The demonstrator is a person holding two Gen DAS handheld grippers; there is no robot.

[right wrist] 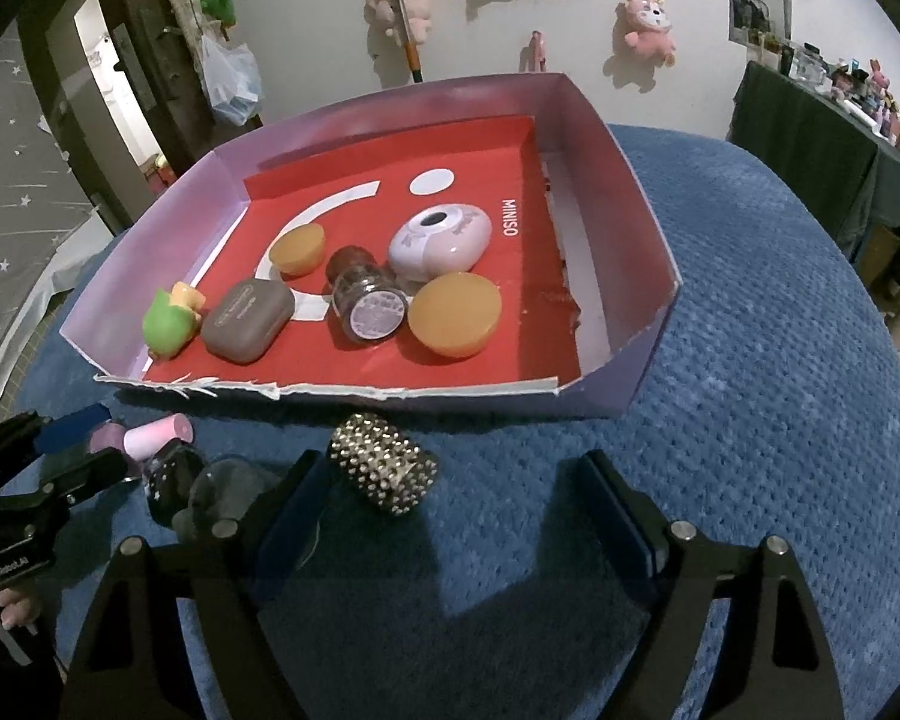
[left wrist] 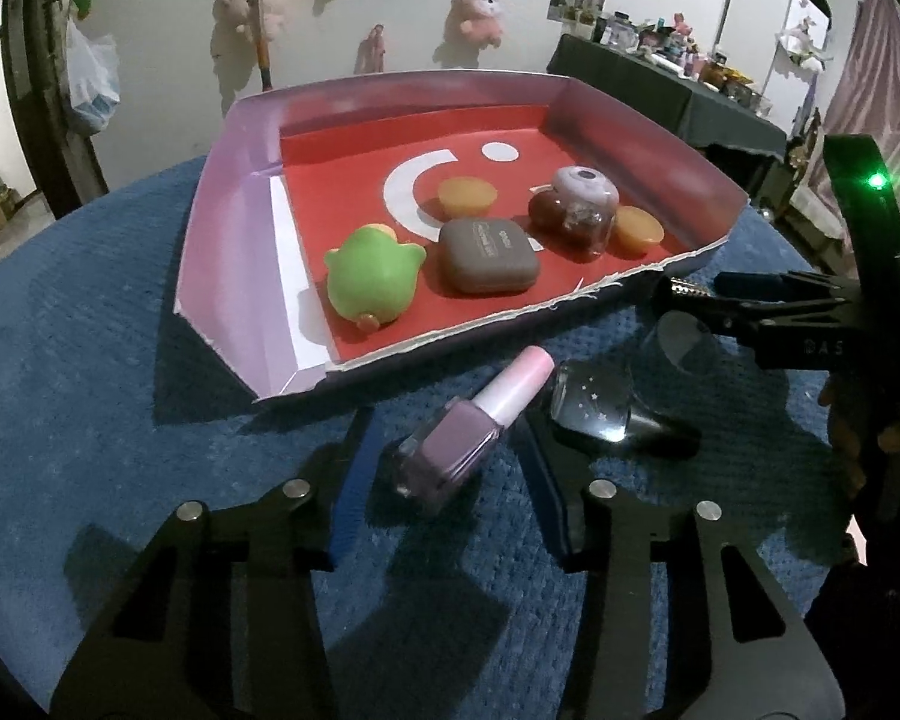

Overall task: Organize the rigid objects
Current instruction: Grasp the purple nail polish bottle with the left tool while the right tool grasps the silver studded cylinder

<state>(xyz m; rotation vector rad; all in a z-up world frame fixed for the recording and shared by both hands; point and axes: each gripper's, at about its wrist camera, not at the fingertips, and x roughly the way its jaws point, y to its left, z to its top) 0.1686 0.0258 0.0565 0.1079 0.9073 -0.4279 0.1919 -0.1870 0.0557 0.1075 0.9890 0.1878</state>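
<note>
Bracketing the nail polish bottle (left wrist: 450,438) at lower centre, left gripper (left wrist: 444,480) jaws half-spread, not visibly pinching. Right gripper (right wrist: 450,492) spread beside studded piece (right wrist: 384,471), likely bound for the tray (right wrist: 606,138).

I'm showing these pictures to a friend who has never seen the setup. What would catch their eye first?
Probably the red-lined tray on the blue cloth, holding a green toy and small cases. In front of it, a purple nail polish bottle lies between the left tool's fingers, and a studded cuff sits before the right tool.

Blue textured mat (right wrist: 750,360) carries cardboard tray (right wrist: 648,360), nail polish (left wrist: 468,420), studded cylinder (right wrist: 384,471).
</note>
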